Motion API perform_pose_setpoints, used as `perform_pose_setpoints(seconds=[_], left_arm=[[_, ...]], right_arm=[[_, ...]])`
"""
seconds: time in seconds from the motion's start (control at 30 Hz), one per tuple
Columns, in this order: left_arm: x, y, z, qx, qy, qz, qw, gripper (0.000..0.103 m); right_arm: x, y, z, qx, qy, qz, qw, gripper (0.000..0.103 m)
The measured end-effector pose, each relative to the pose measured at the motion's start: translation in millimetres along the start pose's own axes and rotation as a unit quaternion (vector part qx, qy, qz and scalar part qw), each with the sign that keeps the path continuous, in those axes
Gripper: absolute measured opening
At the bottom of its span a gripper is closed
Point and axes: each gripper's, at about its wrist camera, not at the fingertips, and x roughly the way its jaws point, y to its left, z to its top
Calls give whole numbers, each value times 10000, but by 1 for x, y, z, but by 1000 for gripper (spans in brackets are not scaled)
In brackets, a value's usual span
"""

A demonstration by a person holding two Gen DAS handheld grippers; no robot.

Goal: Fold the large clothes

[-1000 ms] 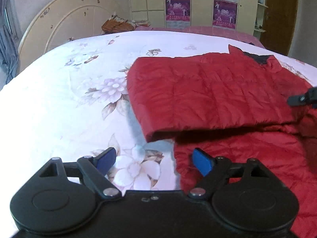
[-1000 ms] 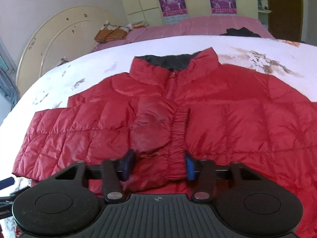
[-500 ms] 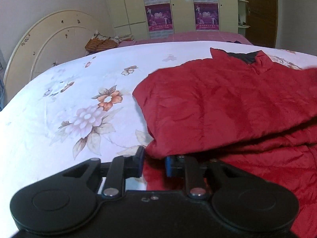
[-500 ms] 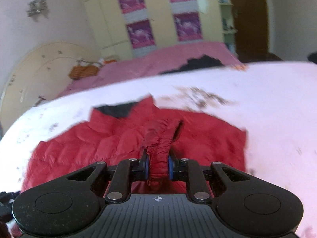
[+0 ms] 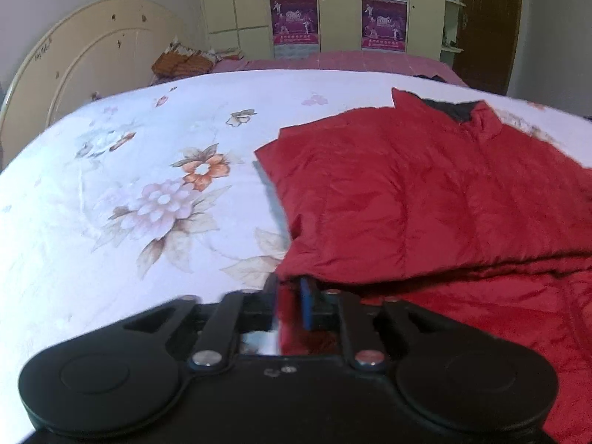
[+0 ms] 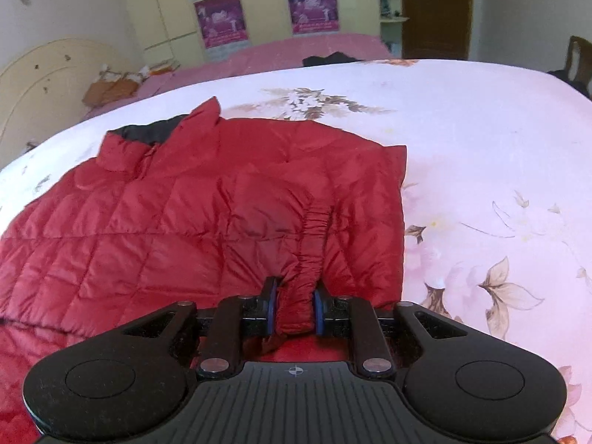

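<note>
A red quilted puffer jacket (image 5: 425, 199) with a dark collar lining lies on the floral bed sheet (image 5: 148, 192). It also shows in the right wrist view (image 6: 185, 222). My left gripper (image 5: 290, 305) is shut on the jacket's folded left edge, near the bed. My right gripper (image 6: 294, 309) is shut on the elastic sleeve cuff (image 6: 310, 244), which lies across the jacket's right side. Both sleeves are folded over the body.
A cream rounded headboard (image 5: 85, 59) stands at the left. A pink bed (image 6: 296, 48) and a wardrobe with purple posters (image 5: 296, 18) are behind. A brown door (image 6: 436, 7) is at the back right. A dark chair (image 6: 577, 63) is at the far right.
My left gripper closed on the jacket's left edge and stays shut on it. My right gripper closed on the sleeve cuff, lifted it, and has brought it down across the jacket's right side.
</note>
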Motion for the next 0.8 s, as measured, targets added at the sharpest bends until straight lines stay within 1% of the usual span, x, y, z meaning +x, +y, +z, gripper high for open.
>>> perform_pose_setpoints(seconds=[0.03, 0.1, 0.13, 0.17, 0.2, 0.23, 0.37, 0.43, 0.47, 0.63, 0.73, 0.8], left_arm=[[-4, 5, 1, -93, 15, 5, 10000, 29], [-13, 17, 5, -395, 10, -88, 9992, 28], [-17, 22, 7, -510, -34, -115, 9986, 28], [-19, 24, 10, -584, -86, -124, 9982, 28], [-19, 25, 15, -610, -128, -140, 9980, 28], [-18, 24, 19, -609, -158, -160, 9979, 28], [-7, 11, 40, -525, -347, -313, 9975, 28], [1, 1, 50, -422, -471, -373, 9973, 28], [6, -5, 56, -360, -500, -399, 9973, 28], [35, -29, 70, -140, -439, -522, 9976, 28], [49, -39, 71, -5, -395, -518, 9979, 28], [58, -43, 69, 23, -367, -506, 9980, 28]], right_arm=[[-8, -1, 2, 6, -89, 16, 10000, 18], [-21, -1, 7, -73, -303, -6, 9995, 18], [-21, 2, 11, -109, -366, -10, 9993, 26], [-23, 4, 14, -132, -434, -31, 9990, 37], [-25, 5, 17, -169, -519, -38, 9985, 70], [-25, 7, 19, -218, -580, -46, 9981, 84], [-19, 12, 23, -197, -655, -70, 9976, 82], [-12, 17, 26, -262, -639, -91, 9976, 59], [-9, 20, 28, -272, -632, -83, 9976, 55], [14, 40, 40, -364, -587, 121, 9975, 55], [30, 50, 43, -454, -514, 146, 9975, 55], [39, 52, 43, -525, -460, 88, 9975, 55]])
